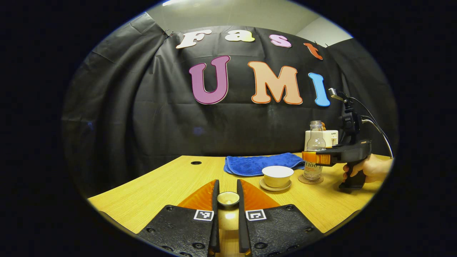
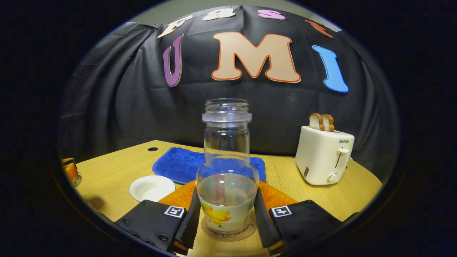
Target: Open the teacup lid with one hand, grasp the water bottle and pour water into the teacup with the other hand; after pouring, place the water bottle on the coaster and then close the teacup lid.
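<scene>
Holding the teacup lid (image 1: 228,198) between its 2 fingers, the left gripper (image 1: 228,203) sits at 6 o'clock in the left gripper view, jaws narrowed onto the small round lid, which is raised above the yellow worktop (image 1: 171,185). Past it, toward 1 o'clock, lies a folded blue cloth (image 1: 262,164), and just in front of that the open white teacup (image 1: 277,176) stands on its saucer (image 1: 275,186). Right of the cup, at about 3 o'clock, the clear water bottle (image 1: 315,142) stands upright on the round coaster (image 1: 310,179), with the right gripper (image 1: 310,157) reaching in from the right at the bottle's lower half; a hand (image 1: 371,167) grips its black handle.

In the right gripper view the teacup (image 2: 151,188) shows at 8 o'clock, white and uncovered, with the blue cloth (image 2: 178,164) behind it. At the centre the water bottle (image 2: 227,167), uncapped and holding some water in its lower part, rests on the coaster (image 2: 228,233). The right gripper (image 2: 227,214) has 1 finger on each side of the bottle's base; they lie right against the glass, but whether both press on it cannot be told. At 3 o'clock a cream toaster (image 2: 323,157) with 2 slices of bread (image 2: 321,122) stands near the back of the worktop (image 2: 114,167)
</scene>
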Tool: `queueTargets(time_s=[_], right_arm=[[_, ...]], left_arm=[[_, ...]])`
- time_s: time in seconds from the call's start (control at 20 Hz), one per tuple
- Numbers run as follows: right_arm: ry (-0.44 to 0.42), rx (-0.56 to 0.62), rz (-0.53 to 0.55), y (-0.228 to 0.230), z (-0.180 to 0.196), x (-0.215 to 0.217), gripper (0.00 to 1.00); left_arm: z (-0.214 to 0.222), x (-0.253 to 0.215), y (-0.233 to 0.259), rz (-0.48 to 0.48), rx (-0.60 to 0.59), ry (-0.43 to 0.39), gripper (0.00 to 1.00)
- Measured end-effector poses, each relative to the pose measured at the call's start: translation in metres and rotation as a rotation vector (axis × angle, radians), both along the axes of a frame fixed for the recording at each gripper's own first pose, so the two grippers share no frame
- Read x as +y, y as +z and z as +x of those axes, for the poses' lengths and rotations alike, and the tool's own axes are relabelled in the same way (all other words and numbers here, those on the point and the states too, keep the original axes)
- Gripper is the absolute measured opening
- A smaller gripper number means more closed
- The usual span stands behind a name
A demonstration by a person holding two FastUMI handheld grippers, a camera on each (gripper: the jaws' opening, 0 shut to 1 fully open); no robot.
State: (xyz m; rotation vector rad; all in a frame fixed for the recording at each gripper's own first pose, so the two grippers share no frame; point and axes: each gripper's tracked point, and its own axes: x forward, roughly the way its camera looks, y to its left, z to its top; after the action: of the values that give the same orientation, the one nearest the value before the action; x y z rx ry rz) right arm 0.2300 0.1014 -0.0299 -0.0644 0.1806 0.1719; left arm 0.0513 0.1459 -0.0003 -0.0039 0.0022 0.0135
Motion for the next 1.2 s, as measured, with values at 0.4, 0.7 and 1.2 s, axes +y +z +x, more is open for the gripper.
queueTargets(time_s=[0.4, 0.7, 1.2], right_arm=[[-0.006, -0.028, 0.038, -0.005, -0.005, -0.006, 0.74], [-0.002, -0.039, 0.043, -0.004, -0.007, -0.008, 0.77], [-0.06, -0.1, 0.05, 0.005, -0.01, -0.017, 0.96]], left_arm=[[0.0, 0.001, 0.0, 0.0, 0.0, 0.002, 0.18], [0.0, 0.001, -0.001, -0.001, -0.001, -0.001, 0.18], [0.016, -0.007, -0.001, -0.002, 0.002, -0.011, 0.18]])
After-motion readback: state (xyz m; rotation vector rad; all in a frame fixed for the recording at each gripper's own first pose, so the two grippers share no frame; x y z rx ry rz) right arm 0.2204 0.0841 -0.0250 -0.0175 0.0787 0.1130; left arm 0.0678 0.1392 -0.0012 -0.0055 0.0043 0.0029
